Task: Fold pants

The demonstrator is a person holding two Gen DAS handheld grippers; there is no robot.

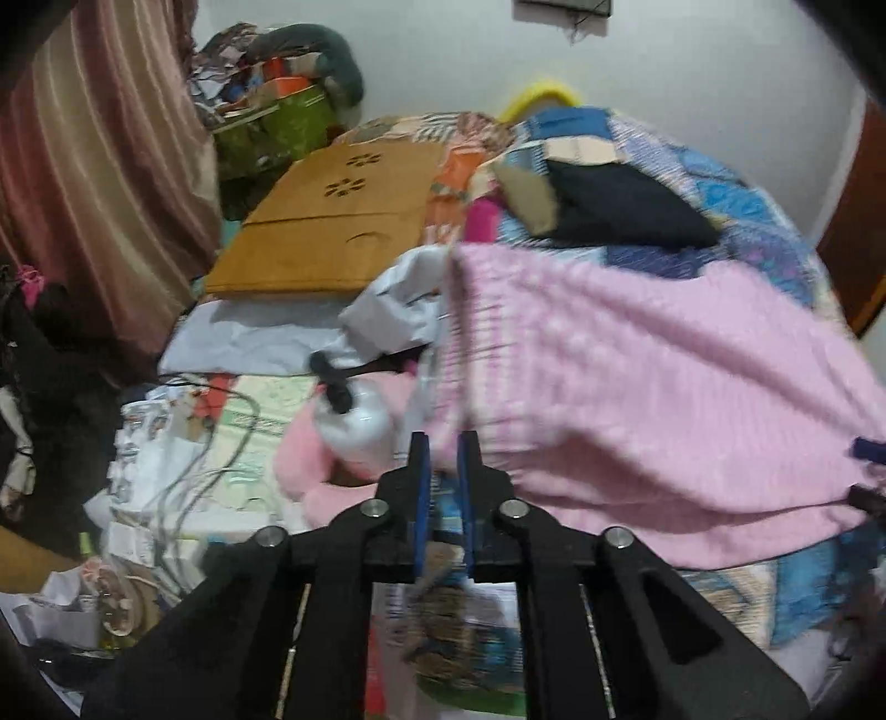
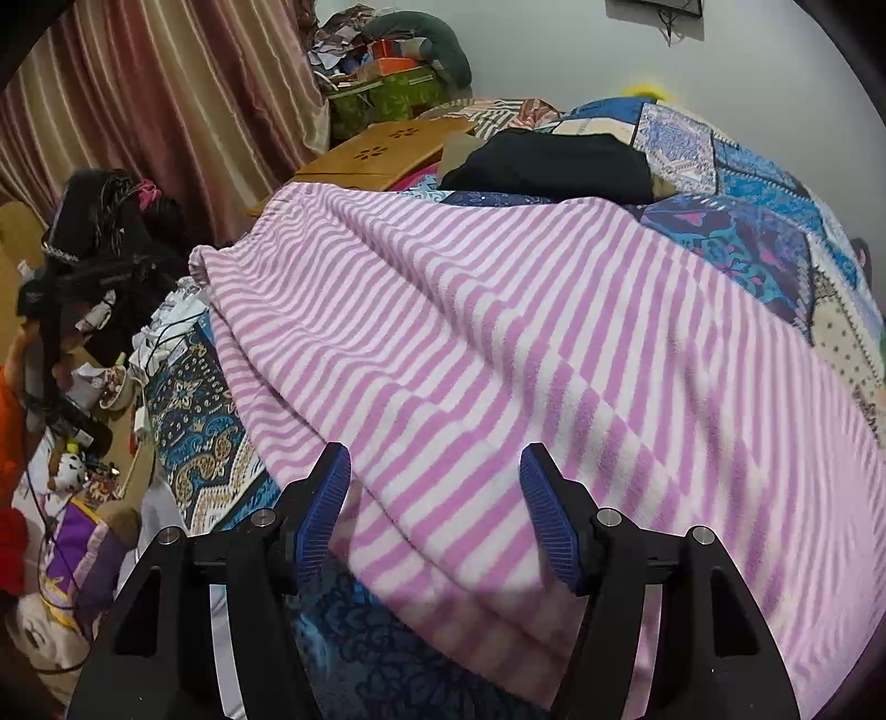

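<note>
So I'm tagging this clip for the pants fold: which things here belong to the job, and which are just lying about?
Part of the job:
- pink striped pants
- left gripper, nearly shut at the pants' edge
- right gripper, open over the pants

Lying about:
- patchwork bedspread
- dark folded garment
- wooden lap tray
- white bottle
- curtain

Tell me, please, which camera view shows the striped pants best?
The right wrist view: the pants fill it, sharp, stripes and folds clear on the quilt. The left wrist view shows them blurred and paler.

Striped curtain (image 2: 166,111) — white wall (image 2: 554,50)
</note>
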